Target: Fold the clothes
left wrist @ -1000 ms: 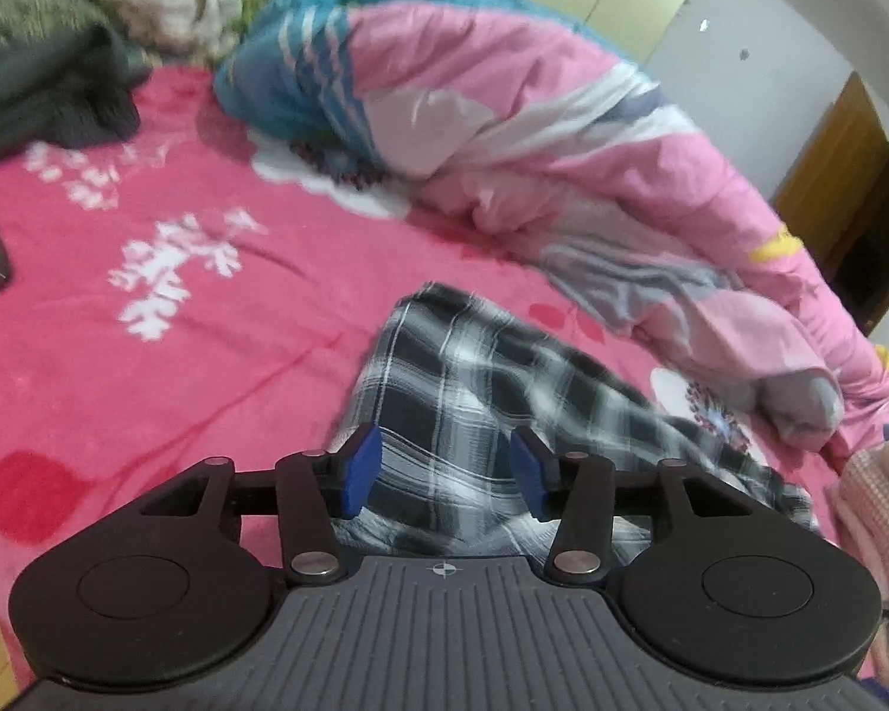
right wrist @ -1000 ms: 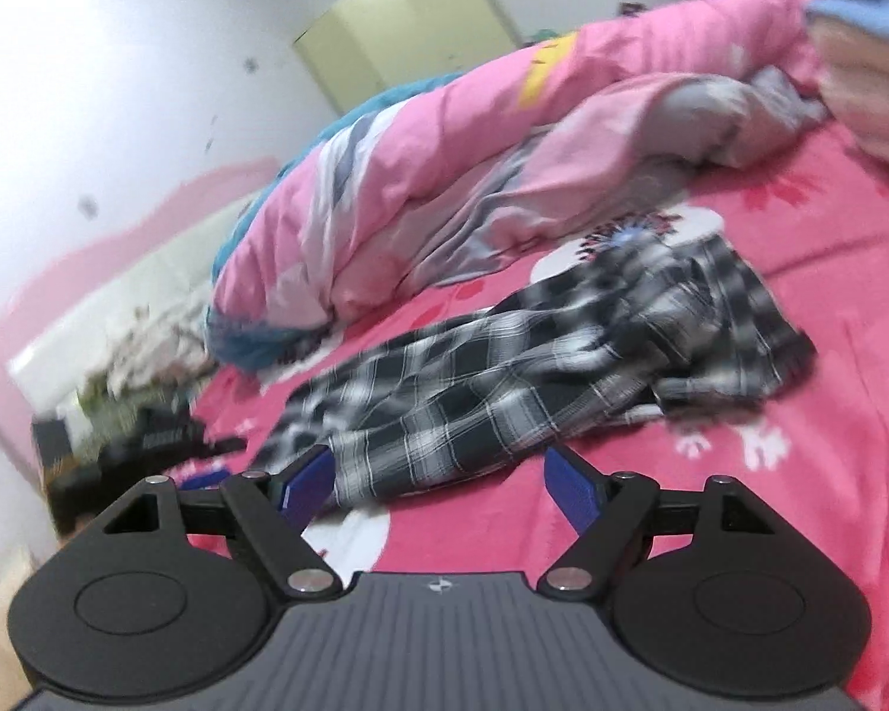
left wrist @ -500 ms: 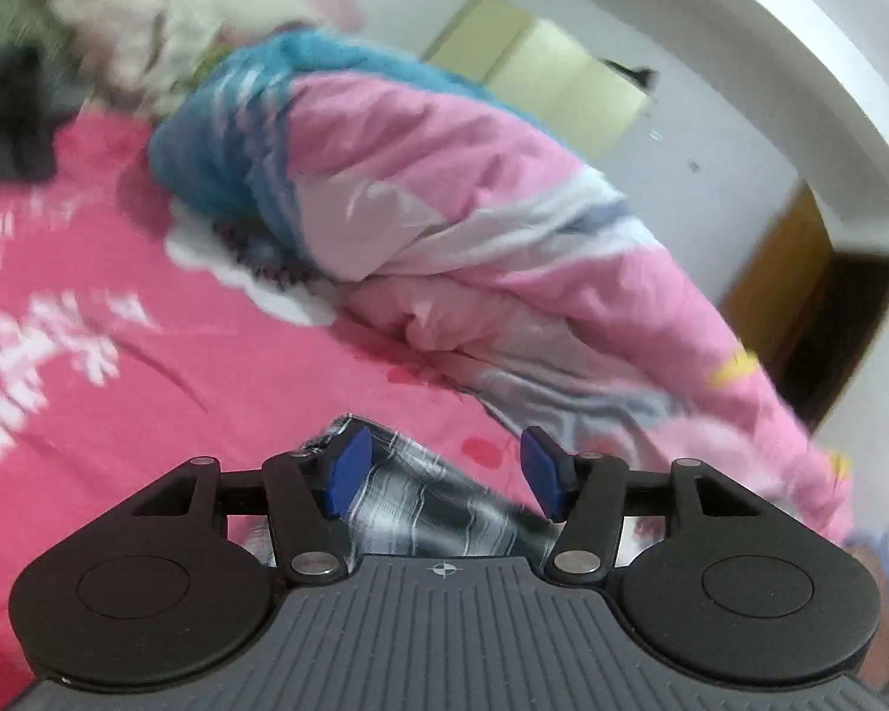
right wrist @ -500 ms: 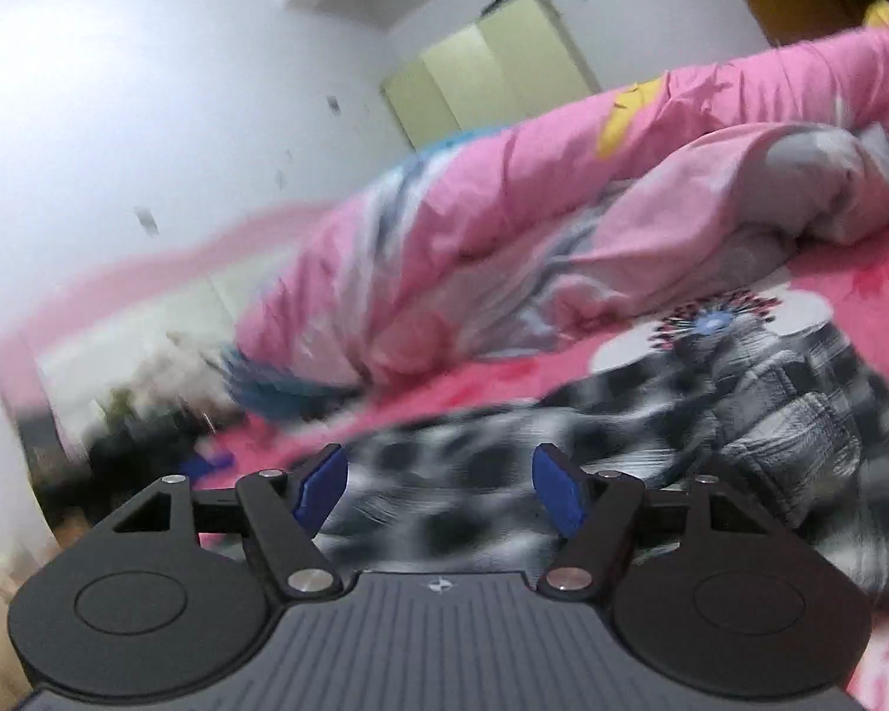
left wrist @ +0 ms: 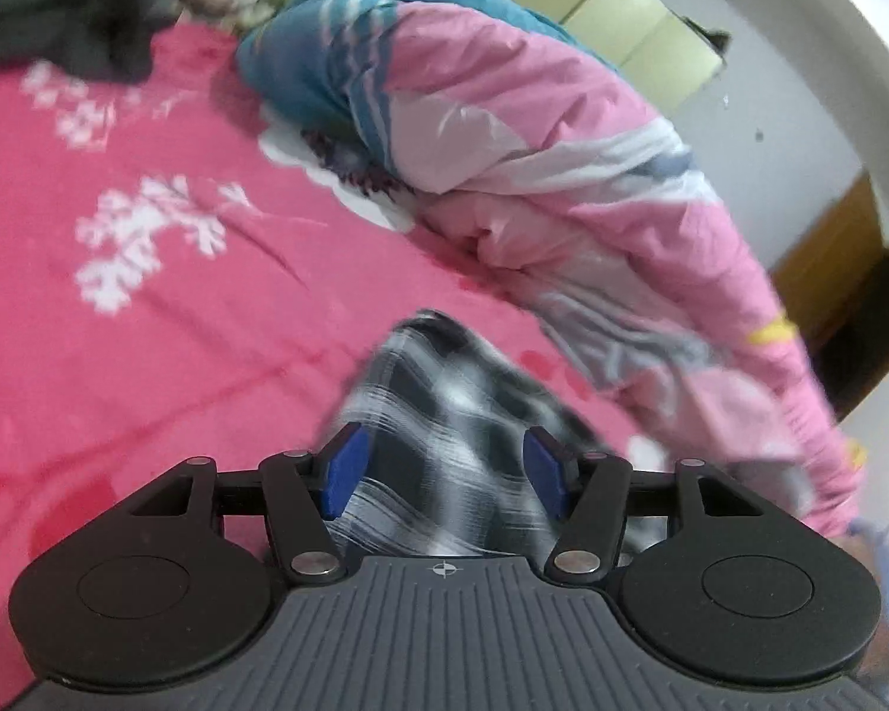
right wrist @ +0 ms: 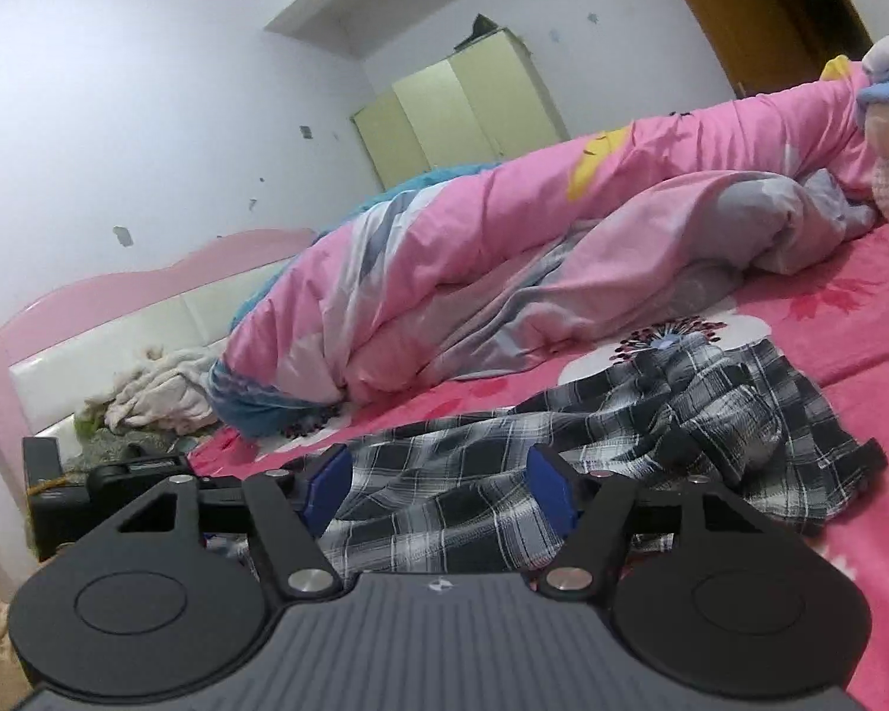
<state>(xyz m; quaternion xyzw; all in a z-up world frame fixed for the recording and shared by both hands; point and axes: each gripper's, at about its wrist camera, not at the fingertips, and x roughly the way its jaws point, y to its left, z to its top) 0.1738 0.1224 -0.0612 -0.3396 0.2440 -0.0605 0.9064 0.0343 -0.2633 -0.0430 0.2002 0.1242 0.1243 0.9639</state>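
**Both grippers low over the checked shirt**

Since a second ago both hand-held grippers have dropped closer to the checked shirt (right wrist: 592, 444), which now fills the gap between each pair of fingers. The left hand-held gripper (left wrist: 441, 471) stands open, its blue pads either side of one blurred end of the cloth but not pinching it. The right hand-held gripper (right wrist: 438, 489) is open too, poised at the near hem, likely so each can take an edge. The shirt lies rumpled and spread, not folded, on the pink bed sheet (left wrist: 148, 308); its far end is bunched into a heap. Beyond it a rolled pink quilt (right wrist: 504, 249) runs along the bed, close enough to crowd any spreading. Further off lie a pale bundle of clothes (right wrist: 154, 397) by the headboard (right wrist: 118, 308) and a wardrobe (right wrist: 462, 112).
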